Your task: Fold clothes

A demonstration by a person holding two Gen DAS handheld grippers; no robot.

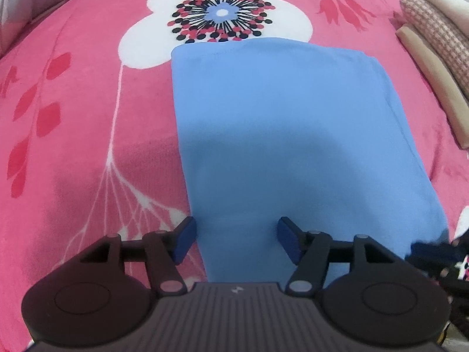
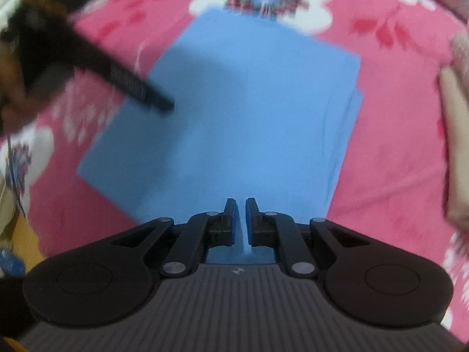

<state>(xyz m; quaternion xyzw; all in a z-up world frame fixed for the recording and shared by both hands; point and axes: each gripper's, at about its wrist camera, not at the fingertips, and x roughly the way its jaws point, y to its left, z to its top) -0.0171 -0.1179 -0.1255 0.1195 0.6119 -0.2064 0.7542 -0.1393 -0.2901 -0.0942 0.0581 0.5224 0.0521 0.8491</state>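
Observation:
A light blue cloth [image 1: 293,135] lies folded flat into a long rectangle on a pink flowered blanket [image 1: 76,123]. My left gripper [image 1: 236,239] hovers open over the cloth's near left edge, its blue pads wide apart with nothing between them. In the right wrist view the same blue cloth [image 2: 234,111] shows layered edges on its right side. My right gripper [image 2: 240,220] is shut on a thin pinch of that cloth at its near edge. The left gripper [image 2: 152,96] appears there blurred, above the cloth's left side.
A stack of folded clothes [image 1: 433,41], beige and pink checked, sits at the far right of the blanket, also seen as the stack [image 2: 457,135] in the right wrist view. A large white flower print [image 1: 217,17] lies beyond the cloth. A person's hand [image 2: 17,88] shows at left.

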